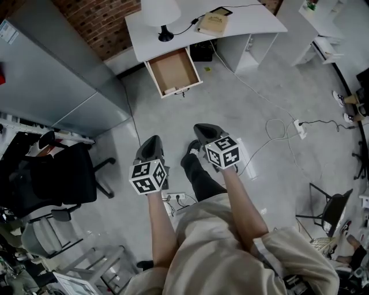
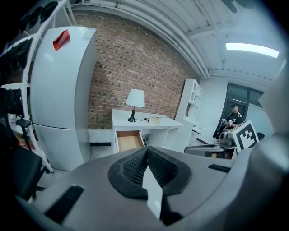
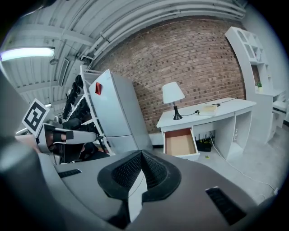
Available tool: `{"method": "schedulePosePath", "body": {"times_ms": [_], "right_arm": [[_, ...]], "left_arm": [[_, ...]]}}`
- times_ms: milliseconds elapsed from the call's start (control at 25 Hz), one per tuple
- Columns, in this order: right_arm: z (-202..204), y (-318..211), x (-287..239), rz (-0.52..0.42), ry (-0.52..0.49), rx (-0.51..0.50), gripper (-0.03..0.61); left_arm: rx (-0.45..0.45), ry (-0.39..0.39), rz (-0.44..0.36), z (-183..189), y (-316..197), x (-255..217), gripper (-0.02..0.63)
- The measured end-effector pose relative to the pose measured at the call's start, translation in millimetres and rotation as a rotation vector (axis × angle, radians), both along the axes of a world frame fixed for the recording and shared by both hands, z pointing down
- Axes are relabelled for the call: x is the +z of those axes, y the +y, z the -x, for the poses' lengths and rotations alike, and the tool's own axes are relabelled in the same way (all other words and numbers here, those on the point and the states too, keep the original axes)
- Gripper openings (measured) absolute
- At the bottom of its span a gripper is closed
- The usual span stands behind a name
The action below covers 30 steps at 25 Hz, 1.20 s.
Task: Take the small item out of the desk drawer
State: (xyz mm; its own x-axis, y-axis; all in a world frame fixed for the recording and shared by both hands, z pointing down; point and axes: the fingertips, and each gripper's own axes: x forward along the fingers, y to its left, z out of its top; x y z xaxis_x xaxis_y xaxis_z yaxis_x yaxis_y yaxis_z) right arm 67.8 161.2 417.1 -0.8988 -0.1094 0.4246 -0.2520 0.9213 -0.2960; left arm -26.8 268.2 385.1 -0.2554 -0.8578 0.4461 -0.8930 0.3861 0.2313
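A person stands on the grey concrete floor (image 1: 271, 86), well apart from the white desk (image 1: 253, 20), with a grey two-jaw gripper in each hand. Both grippers point toward the desk and a little downward.

The left gripper (image 1: 152, 140) has its jaws closed. In the left gripper view the black ribbed pads (image 2: 135, 164) meet at the tip and nothing is between them. The right gripper (image 1: 203, 128) is just beside it. Its jaws are also together, and the right gripper view shows its pads (image 3: 156, 169) touching at the tip, with nothing held.

The open wooden drawer with a brown bottom (image 1: 173, 69) is pulled out from the left part of the desk. At its front edge, near one corner, lies a small pale thing (image 1: 169, 90). It is too small to tell what it is.

On the desk stand a white lamp with a black foot (image 1: 161, 12) and, near it, a flat tan box (image 1: 213, 24). A tall grey cabinet with a red tag (image 2: 58, 90) is beside the desk, against the red brick wall (image 2: 126, 58). A black office chair (image 1: 57, 173) is at the person's left, and a white cable (image 1: 277, 129) runs across the floor.
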Motion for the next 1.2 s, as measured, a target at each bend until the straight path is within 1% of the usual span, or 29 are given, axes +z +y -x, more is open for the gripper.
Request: {"method": "schedulePosePath", "body": {"times_ms": [160, 400, 600, 760, 920, 1080, 1200], "right_arm": [[49.9, -36.1, 8.9, 0.028, -0.011, 0.008, 0.025], [144.2, -91.7, 26.1, 0.073, 0.0, 0.022, 0.025], [196.5, -144.2, 38.5, 0.106, 0.023, 0.03, 0.025], [228.6, -191.9, 45.1, 0.142, 0.02, 0.087, 0.025], [251.9, -220.5, 53.3, 0.174, 0.021, 0.122, 0.025], [261.5, -235.2, 60.7, 0.186, 0.041, 0.126, 0.025], [257.3, -239.0, 68.3, 0.2, 0.059, 0.14, 0.025]], "left_arm": [[0.009, -0.008, 0.03, 47.3, -32.0, 8.7, 0.017], [0.055, -0.006, 0.073, 133.5, -95.5, 21.0, 0.017], [0.07, 0.018, 0.09, 184.5, -150.7, 29.3, 0.017], [0.092, 0.029, 0.112, 213.7, -189.0, 34.7, 0.017], [0.112, 0.02, 0.134, 238.2, -216.9, 35.5, 0.017], [0.139, 0.022, 0.151, 252.7, -242.9, 41.7, 0.017], [0.195, 0.029, 0.186, 248.6, -258.8, 57.2, 0.017]]}}
